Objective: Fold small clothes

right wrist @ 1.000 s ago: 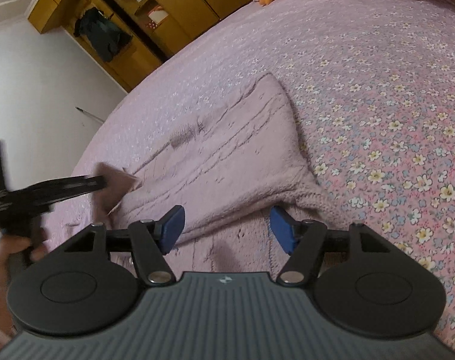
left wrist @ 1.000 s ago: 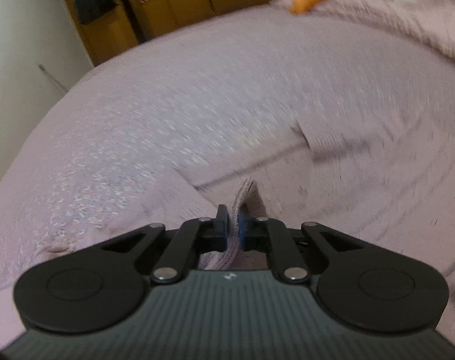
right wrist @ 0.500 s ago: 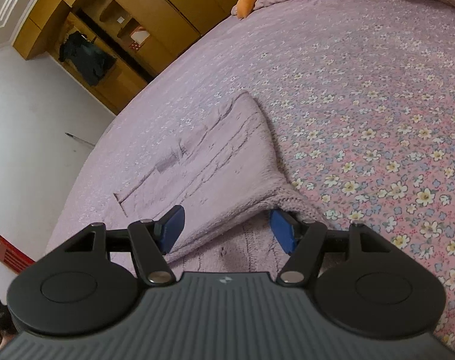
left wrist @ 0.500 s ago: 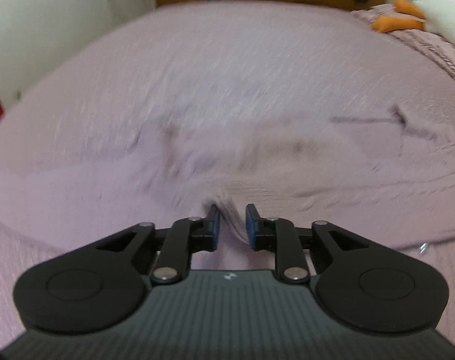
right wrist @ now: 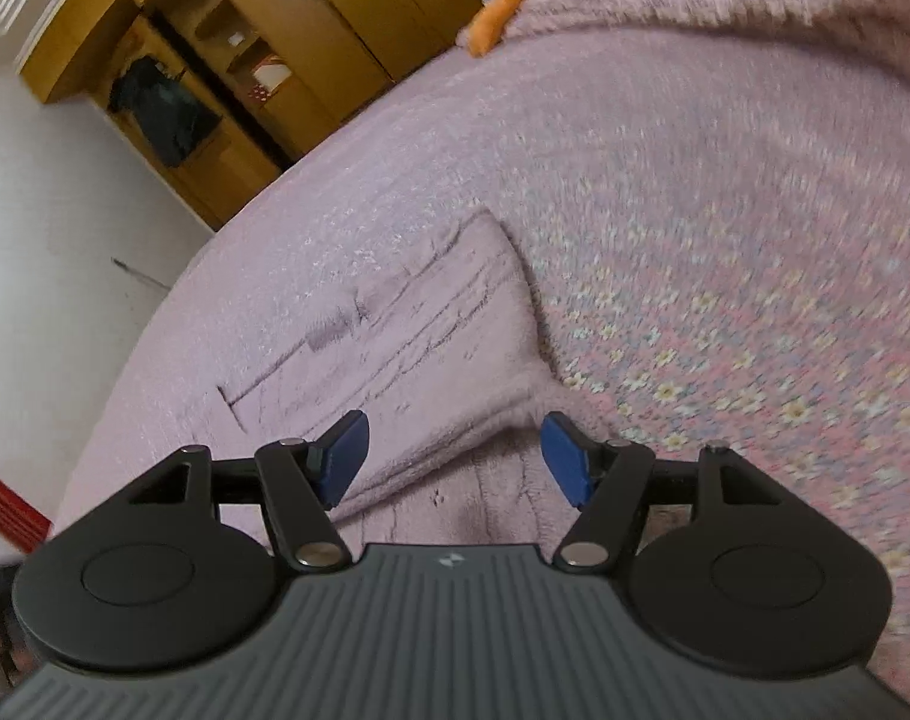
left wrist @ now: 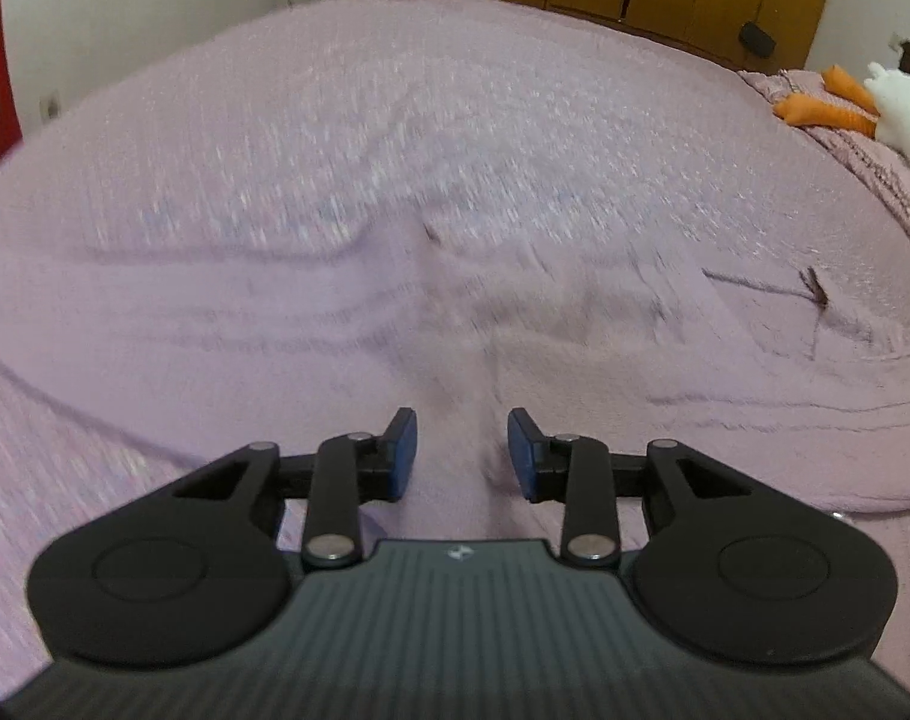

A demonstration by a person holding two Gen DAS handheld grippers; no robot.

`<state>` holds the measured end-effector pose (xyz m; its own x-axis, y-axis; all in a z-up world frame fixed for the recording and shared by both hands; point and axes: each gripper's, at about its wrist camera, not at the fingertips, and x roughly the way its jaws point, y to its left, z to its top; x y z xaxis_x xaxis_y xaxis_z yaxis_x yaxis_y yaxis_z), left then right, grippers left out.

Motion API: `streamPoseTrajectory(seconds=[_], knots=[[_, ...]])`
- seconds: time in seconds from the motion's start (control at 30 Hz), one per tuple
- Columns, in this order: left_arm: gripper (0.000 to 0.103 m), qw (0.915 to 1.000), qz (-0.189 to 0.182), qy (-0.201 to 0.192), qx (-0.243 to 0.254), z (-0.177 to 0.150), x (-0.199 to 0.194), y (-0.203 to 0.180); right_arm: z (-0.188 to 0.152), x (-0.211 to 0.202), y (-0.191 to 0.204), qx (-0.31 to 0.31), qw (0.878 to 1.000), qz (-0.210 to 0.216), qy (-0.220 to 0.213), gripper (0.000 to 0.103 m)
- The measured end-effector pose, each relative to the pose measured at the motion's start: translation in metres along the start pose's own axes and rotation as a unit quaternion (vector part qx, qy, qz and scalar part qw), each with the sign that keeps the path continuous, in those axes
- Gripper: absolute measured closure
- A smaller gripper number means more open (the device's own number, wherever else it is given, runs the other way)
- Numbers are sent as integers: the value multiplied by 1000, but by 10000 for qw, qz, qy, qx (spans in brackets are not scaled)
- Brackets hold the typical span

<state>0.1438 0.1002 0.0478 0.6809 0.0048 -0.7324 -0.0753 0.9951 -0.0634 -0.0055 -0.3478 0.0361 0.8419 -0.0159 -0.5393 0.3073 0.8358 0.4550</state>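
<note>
One pale pink knitted garment (right wrist: 407, 360) lies spread flat on the bed (right wrist: 724, 240), whose cover is a flower-printed pink. Two grippers show, one per view. The left gripper (left wrist: 460, 459) stands wide apart over the knit (left wrist: 514, 348), holding nothing. The right gripper (right wrist: 455, 459) is likewise spread wide, its two blue pads (right wrist: 344, 456) on either side of a raised fold of the garment, not closed on it. One orange-and-white plush toy (left wrist: 862, 105) rests at the bed's far end, with one wooden wardrobe (right wrist: 245, 78) behind.
</note>
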Motion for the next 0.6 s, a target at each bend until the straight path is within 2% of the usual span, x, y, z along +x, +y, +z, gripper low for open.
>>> streamPoseTrajectory(seconds=[0.23, 0.27, 0.33, 0.4, 0.47, 0.53, 0.6], knots=[[64, 9973, 382, -101, 611, 54, 30, 21, -7, -16, 7, -616, 9977, -233, -169, 27], [60, 9968, 372, -94, 695, 60, 35, 22, -9, -13, 8, -691, 9970, -315, -165, 27], [46, 9954, 323, -116, 890, 70, 47, 22, -15, -5, 6, -781, 9958, -466, -92, 27], [40, 9939, 359, -192, 1027, 76, 57, 20, -23, 1, 2, -797, 9953, -548, 2, 26], [40, 9934, 381, -124, 1077, 78, 70, 19, -32, 4, 0, -948, 9939, -559, -117, 24], [41, 9956, 223, 83, 901, 78, 82, 21, -40, 6, 2, -1192, 9908, -602, -196, 21], [46, 9967, 165, 231, 761, 72, 92, 20, -48, 8, 6, -1433, 9870, -683, -252, 20]])
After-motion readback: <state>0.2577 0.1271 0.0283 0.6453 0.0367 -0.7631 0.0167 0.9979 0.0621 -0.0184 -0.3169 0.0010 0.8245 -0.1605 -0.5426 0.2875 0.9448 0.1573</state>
